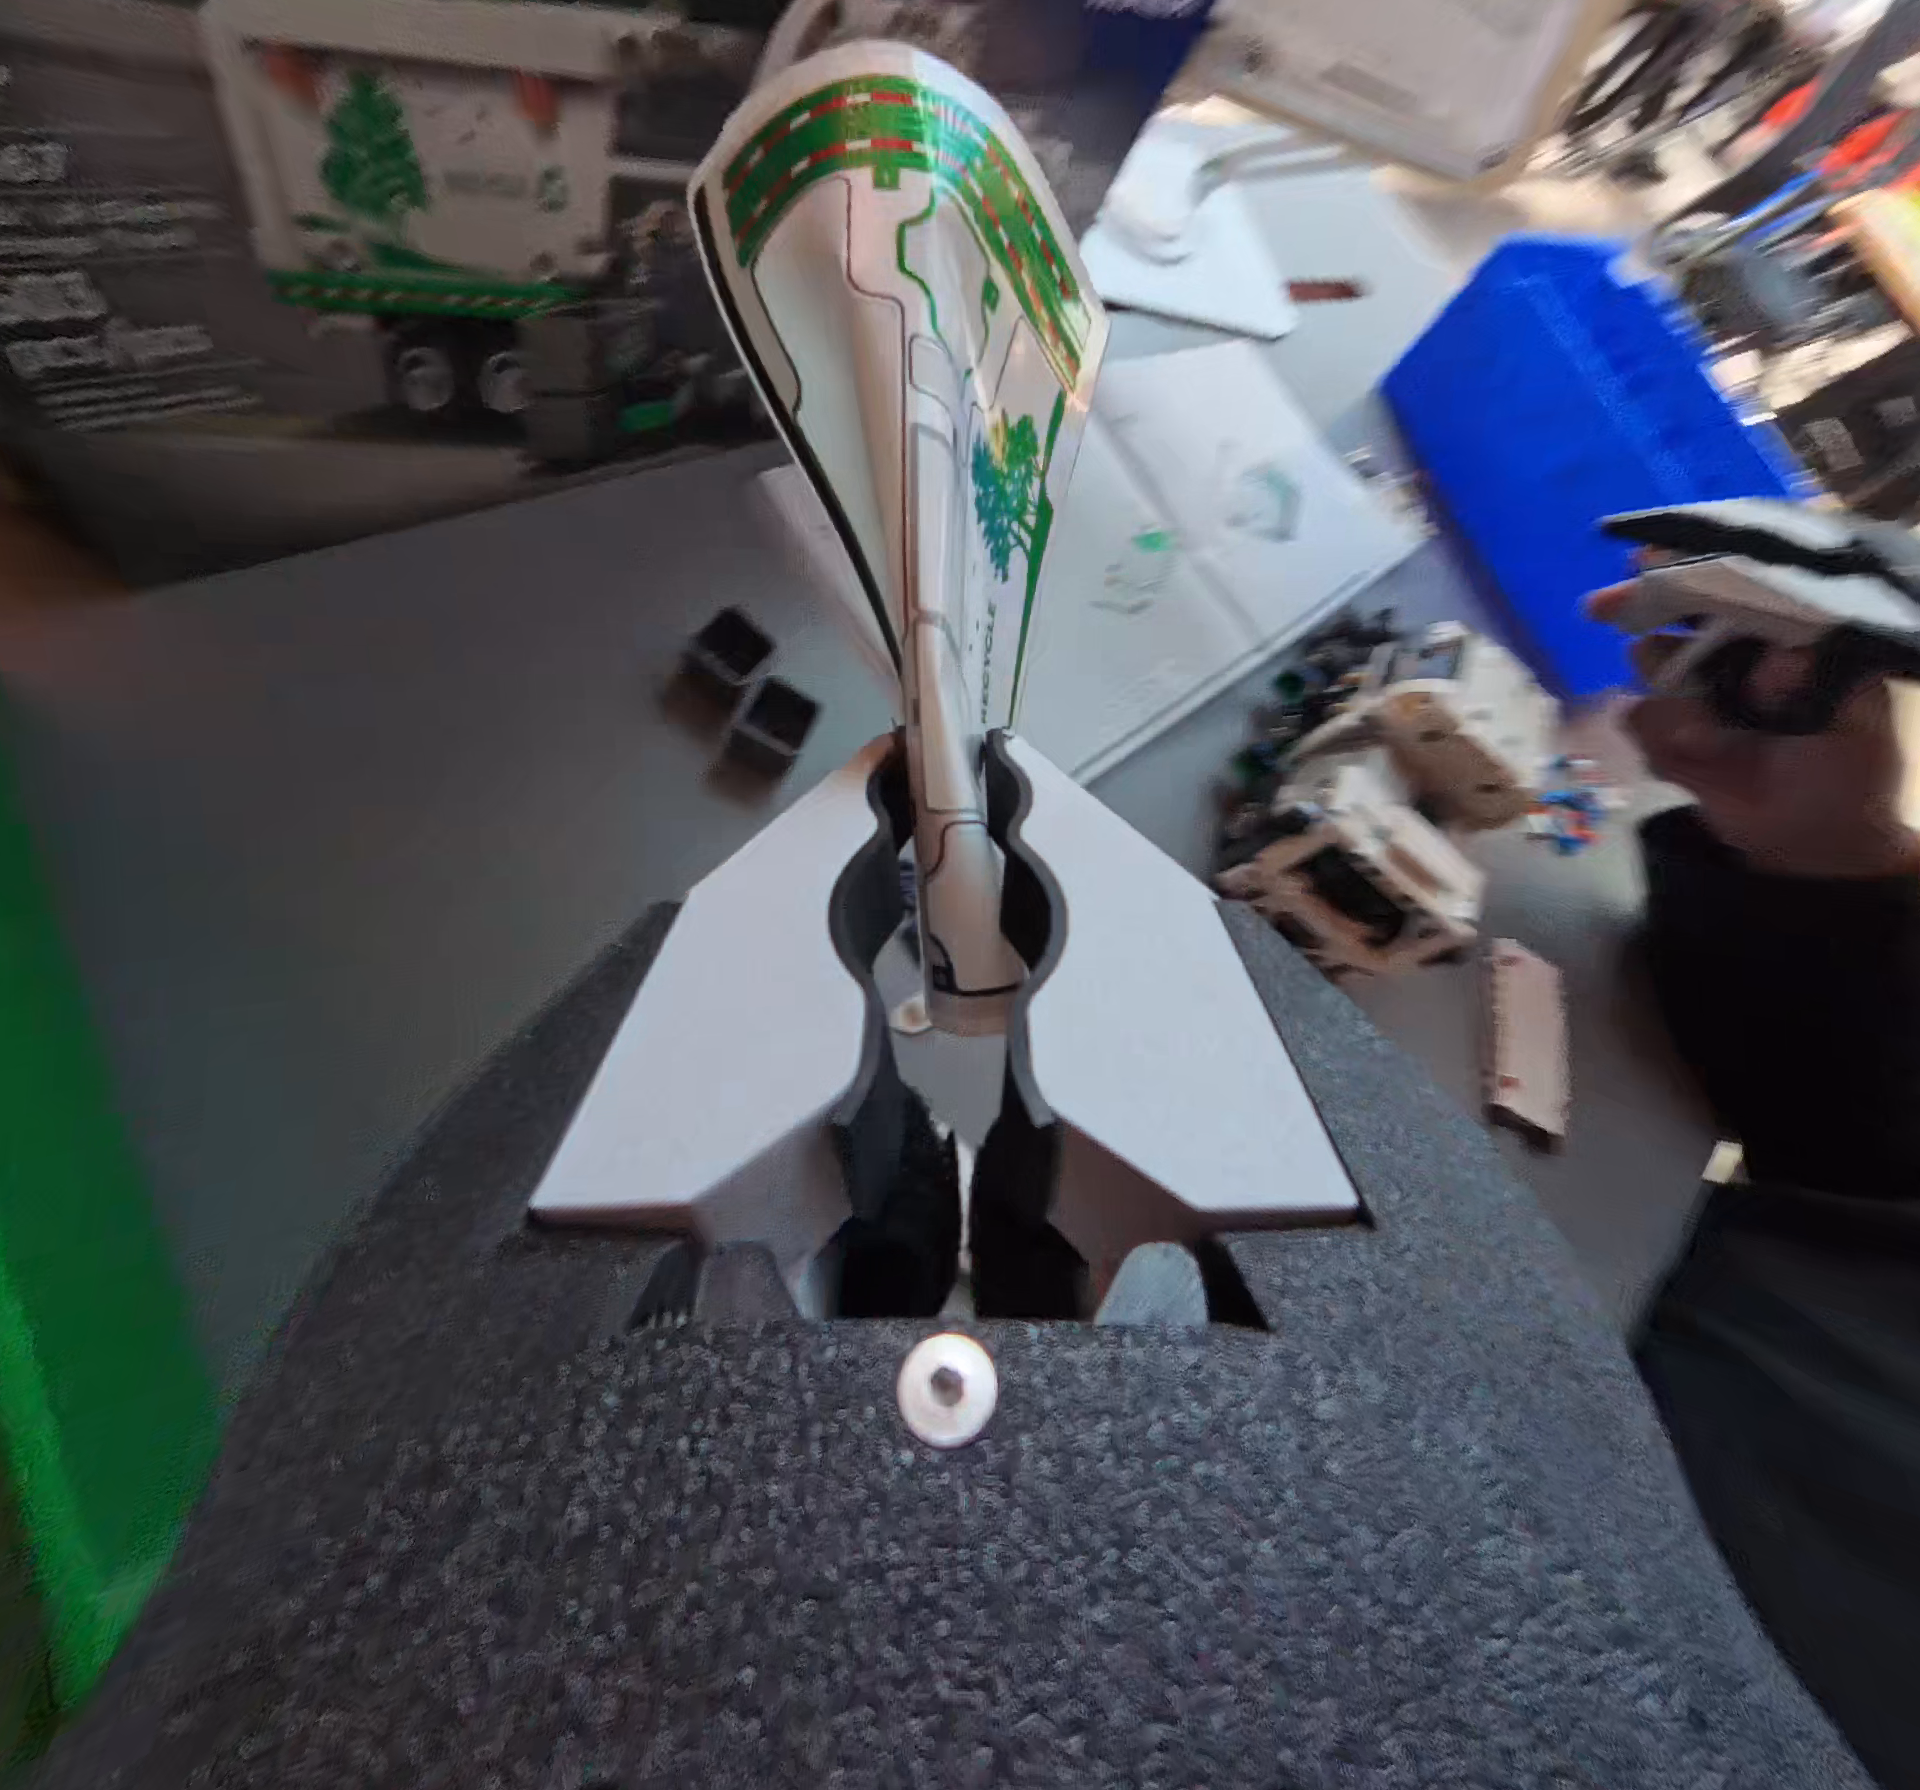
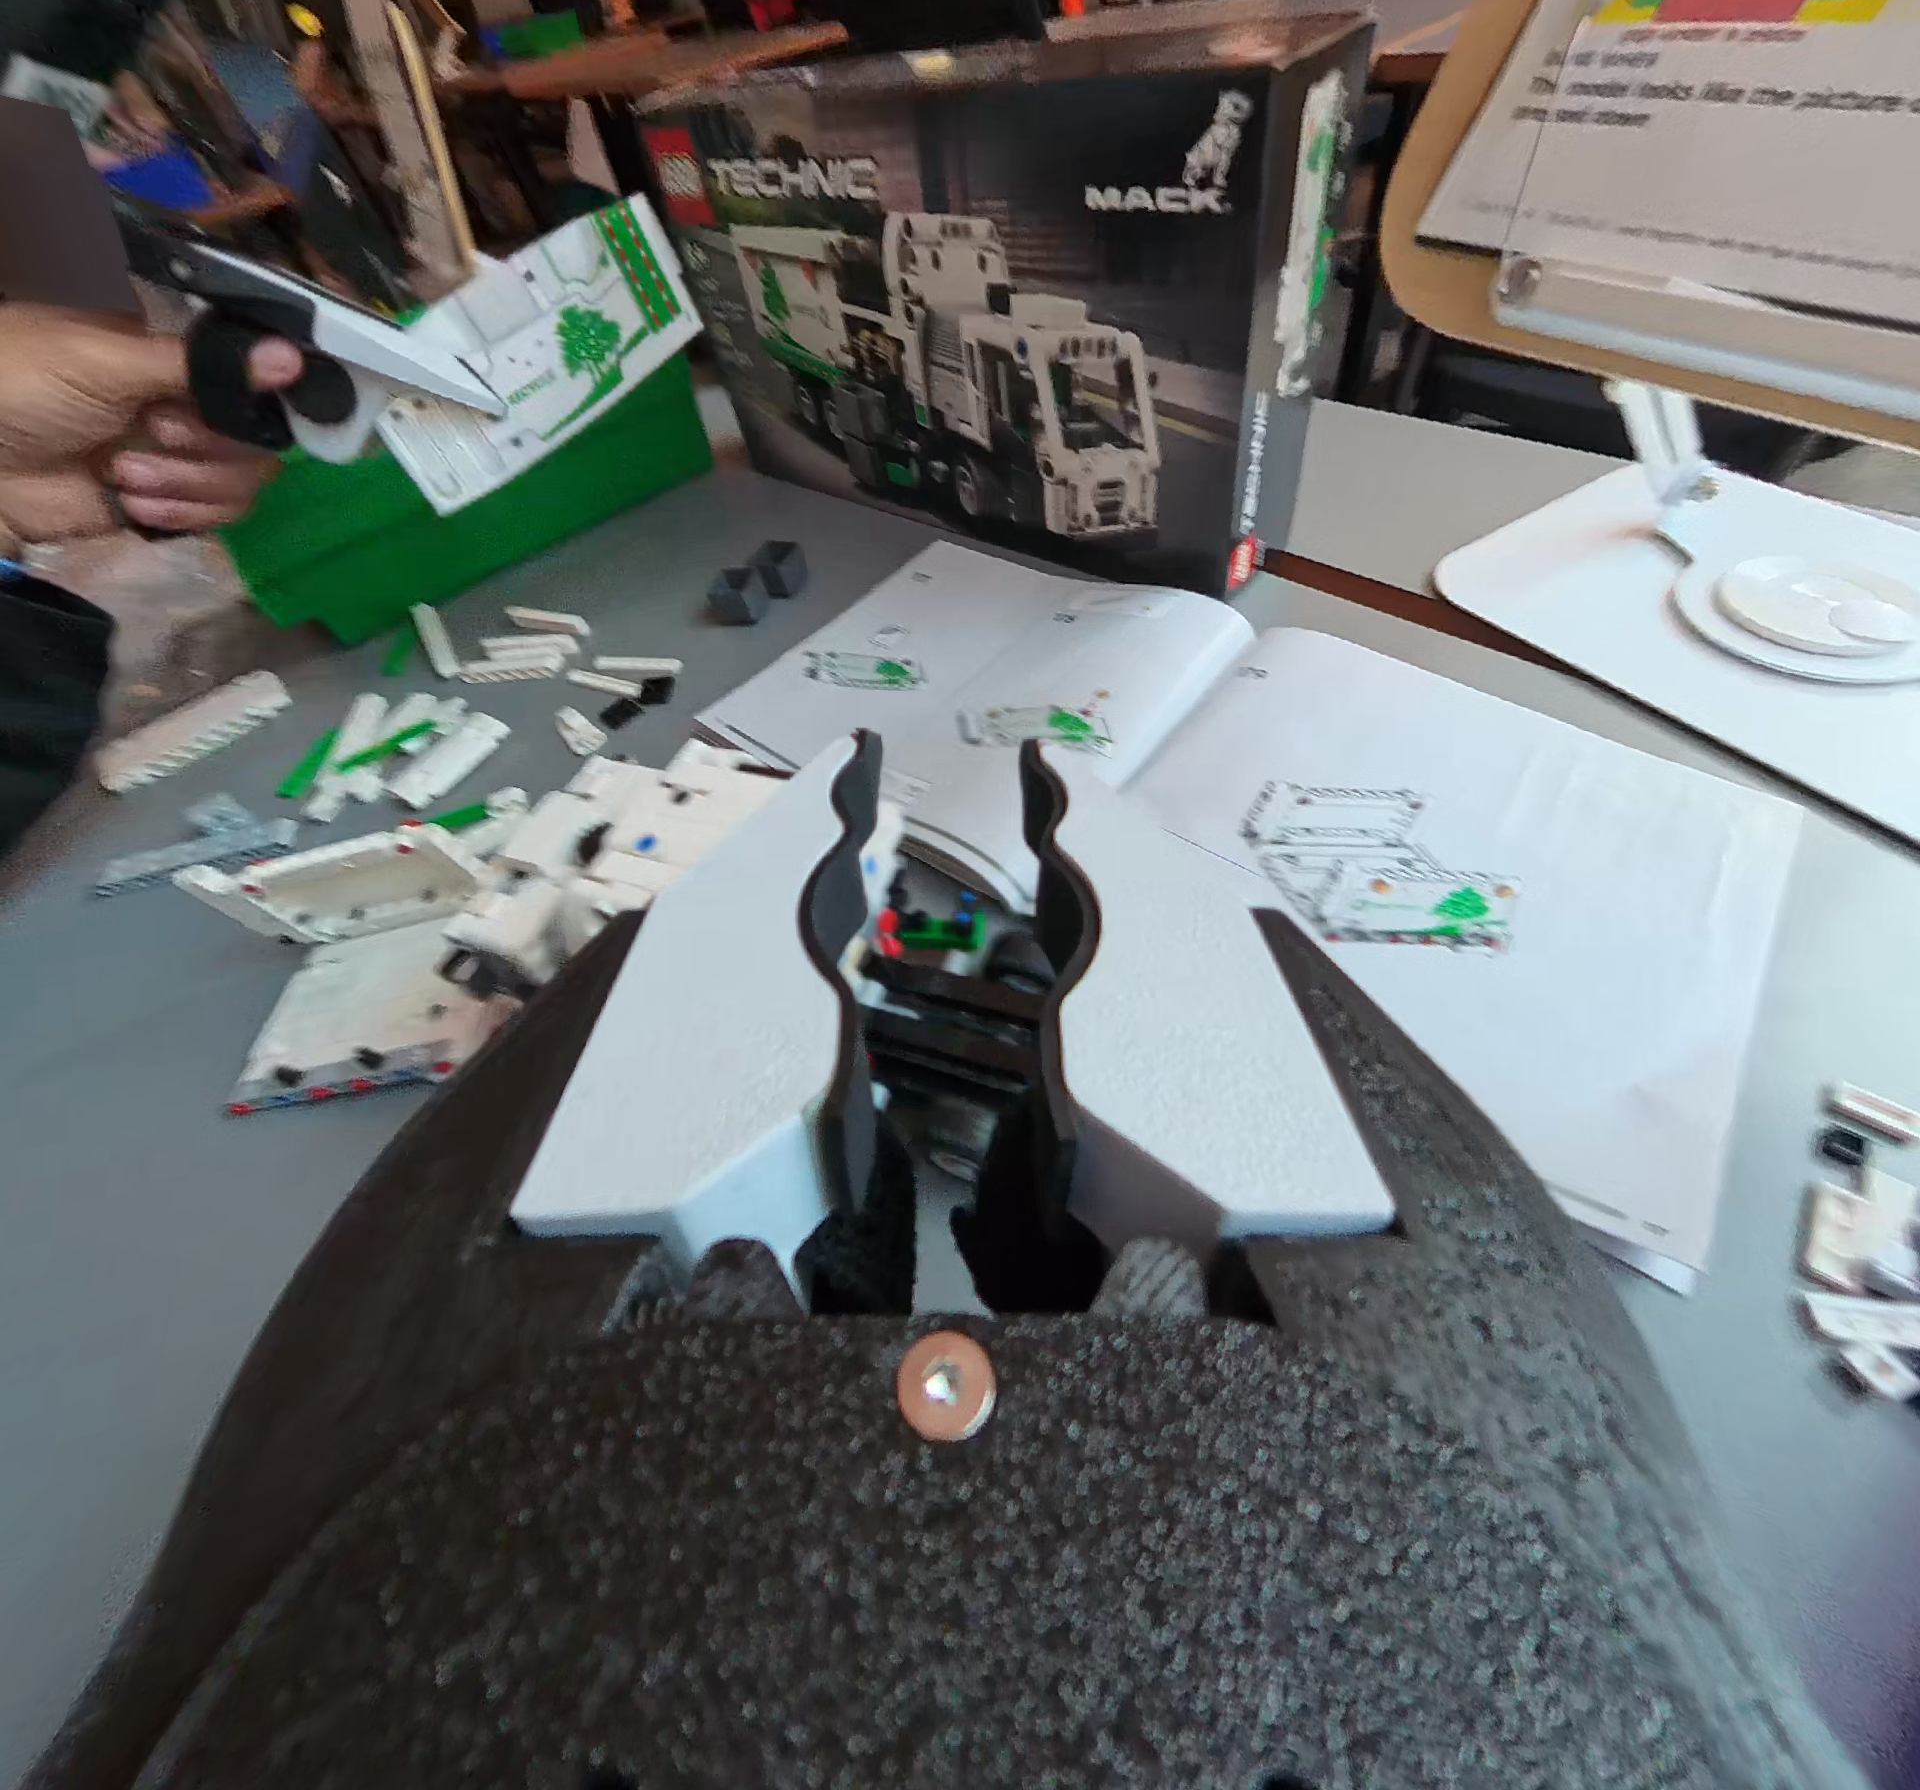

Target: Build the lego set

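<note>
Left wrist view: left hand-held gripper clamping glossy white sticker sheet with green tree print, raised above grey bench. Right hand-held gripper hovering open over white brick model, gripping nothing.

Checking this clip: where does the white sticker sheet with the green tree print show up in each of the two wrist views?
Left wrist view: the sticker sheet stands upper centre, curled, its lower end pinched between the left gripper's pads.
Right wrist view: the same sheet is at upper left, held up by the left gripper above the green bin.
Shared landmark: the pair of small dark grey cubes on the grey table.
</note>
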